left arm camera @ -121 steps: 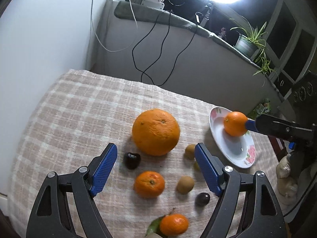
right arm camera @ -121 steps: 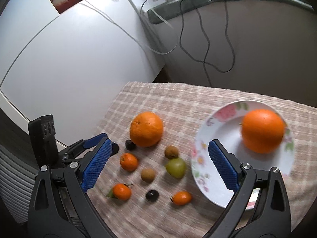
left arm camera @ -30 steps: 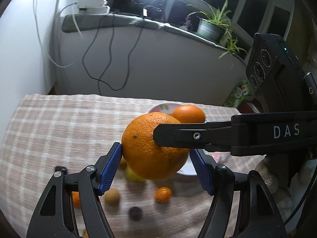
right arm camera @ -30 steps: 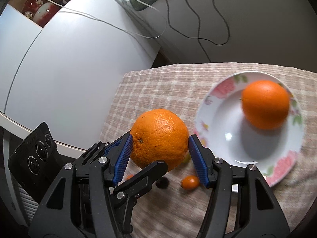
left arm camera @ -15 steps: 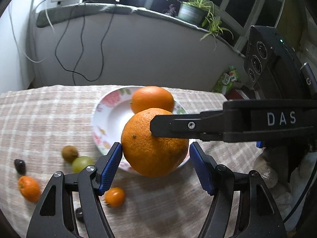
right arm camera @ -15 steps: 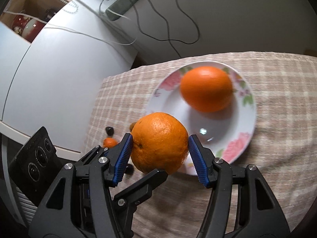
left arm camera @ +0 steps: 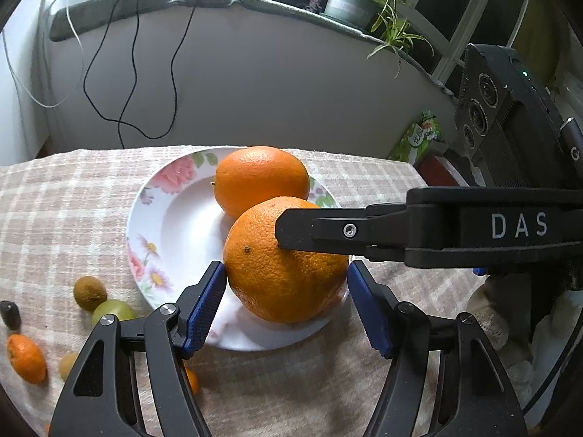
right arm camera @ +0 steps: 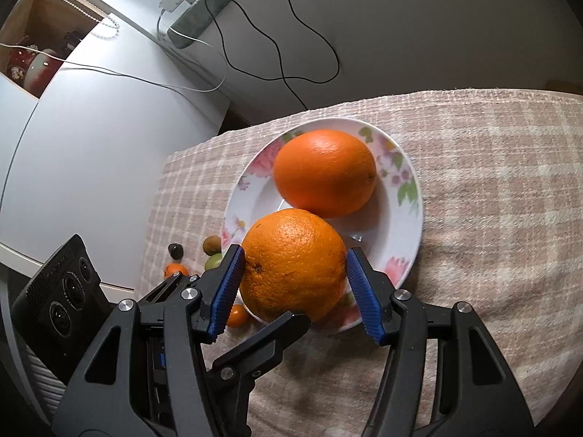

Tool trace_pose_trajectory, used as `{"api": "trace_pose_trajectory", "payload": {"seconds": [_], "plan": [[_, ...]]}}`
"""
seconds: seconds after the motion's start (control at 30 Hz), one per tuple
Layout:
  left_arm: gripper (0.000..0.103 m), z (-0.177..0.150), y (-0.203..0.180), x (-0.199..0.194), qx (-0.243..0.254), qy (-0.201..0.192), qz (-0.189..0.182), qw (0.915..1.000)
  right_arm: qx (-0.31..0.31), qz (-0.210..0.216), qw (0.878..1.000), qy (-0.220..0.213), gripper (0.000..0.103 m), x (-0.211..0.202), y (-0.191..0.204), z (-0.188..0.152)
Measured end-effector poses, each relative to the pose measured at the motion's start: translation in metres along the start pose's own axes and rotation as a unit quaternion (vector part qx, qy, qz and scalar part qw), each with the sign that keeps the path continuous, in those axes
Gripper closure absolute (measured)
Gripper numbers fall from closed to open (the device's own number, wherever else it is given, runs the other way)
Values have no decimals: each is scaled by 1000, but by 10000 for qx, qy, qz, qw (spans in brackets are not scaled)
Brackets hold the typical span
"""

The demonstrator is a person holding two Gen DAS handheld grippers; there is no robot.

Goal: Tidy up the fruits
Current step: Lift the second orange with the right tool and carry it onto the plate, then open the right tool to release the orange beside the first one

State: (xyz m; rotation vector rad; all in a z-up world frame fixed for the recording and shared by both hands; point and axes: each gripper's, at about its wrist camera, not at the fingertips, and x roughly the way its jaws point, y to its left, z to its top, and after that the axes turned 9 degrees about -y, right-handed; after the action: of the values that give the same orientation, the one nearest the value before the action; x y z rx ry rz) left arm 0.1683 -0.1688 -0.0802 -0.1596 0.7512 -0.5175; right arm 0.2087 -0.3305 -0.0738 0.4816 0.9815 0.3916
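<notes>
A large orange (left arm camera: pixel 284 266) (right arm camera: pixel 291 266) rests on the near rim of a white flowered plate (left arm camera: pixel 175 225) (right arm camera: pixel 400 229), next to a smaller orange (left arm camera: pixel 260 178) (right arm camera: pixel 324 173). My left gripper (left arm camera: pixel 286 302) and my right gripper (right arm camera: pixel 293 291) both straddle the large orange from crossing directions. Each gripper's left pad touches the fruit; each right pad stands slightly off it. The right gripper's finger (left arm camera: pixel 328 233) lies across the orange's top in the left wrist view.
Small fruits lie on the checked cloth left of the plate: a kiwi (left arm camera: pixel 90 293), a green grape (left arm camera: pixel 111 311), a dark plum (left arm camera: pixel 10 315), a mandarin (left arm camera: pixel 26 358), a kumquat (right arm camera: pixel 237 315). Cables hang down the wall behind.
Both grippers carried the large orange from the cloth over to the plate and lowered it onto the near rim. The pads have eased slightly apart from it.
</notes>
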Motion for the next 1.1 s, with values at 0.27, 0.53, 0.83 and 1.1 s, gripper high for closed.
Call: {"api": "trace_pose_trajectory", "payload": {"seconds": [0.27, 0.53, 0.83, 1.1], "plan": [[35, 2, -2, 9, 21, 78, 1, 10000, -61, 27, 9998, -177, 42, -8, 0, 5], [37, 3, 0, -8, 86, -69, -19, 9999, -236, -146, 9988, -413, 42, -23, 5, 9], [37, 0, 4, -22, 141, -114, 43, 9998, -231, -206, 9983, -486, 41, -29, 7, 4], [37, -6, 5, -39, 224, -229, 171, 9993, -338, -300, 9963, -728, 35, -41, 15, -1]]}}
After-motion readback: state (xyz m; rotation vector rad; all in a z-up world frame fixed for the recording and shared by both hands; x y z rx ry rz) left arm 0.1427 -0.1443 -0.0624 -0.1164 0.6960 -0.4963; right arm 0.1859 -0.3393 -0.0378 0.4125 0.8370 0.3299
